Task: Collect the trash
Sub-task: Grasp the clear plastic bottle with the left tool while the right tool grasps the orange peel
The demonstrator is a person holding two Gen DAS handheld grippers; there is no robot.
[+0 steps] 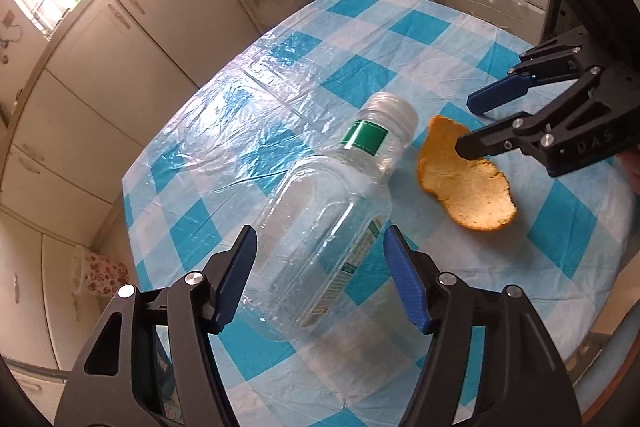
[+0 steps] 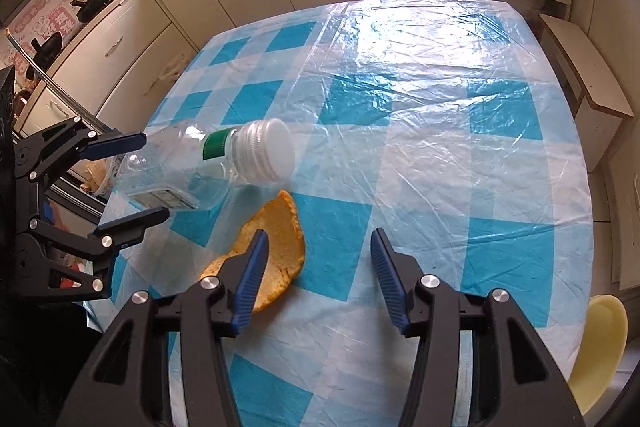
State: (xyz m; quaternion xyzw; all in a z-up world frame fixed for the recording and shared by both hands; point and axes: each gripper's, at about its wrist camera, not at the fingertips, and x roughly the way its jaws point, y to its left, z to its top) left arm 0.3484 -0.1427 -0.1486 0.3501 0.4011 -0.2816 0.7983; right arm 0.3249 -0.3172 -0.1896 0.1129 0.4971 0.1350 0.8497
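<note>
We are right at the start here; nothing looks collected yet, as far as we can see; the clear, empty plastic bottle with the white screw cap and green neck band (image 1: pixel 332 211) lies on its side on the desk with the blue-and-white checked plastic cover (image 1: pixel 280 67), and the curled piece of orange peel (image 1: pixel 464 183) lies just beside its cap end; our left tool (image 1: pixel 320 275) is spread wide, straddling the bottle's body without gripping it; our right tool (image 2: pixel 316 279) hangs released over the peel, one blue finger above it, holding nothing; so both pieces are left to grab, and we see no obvious bin for them in either view.
</note>
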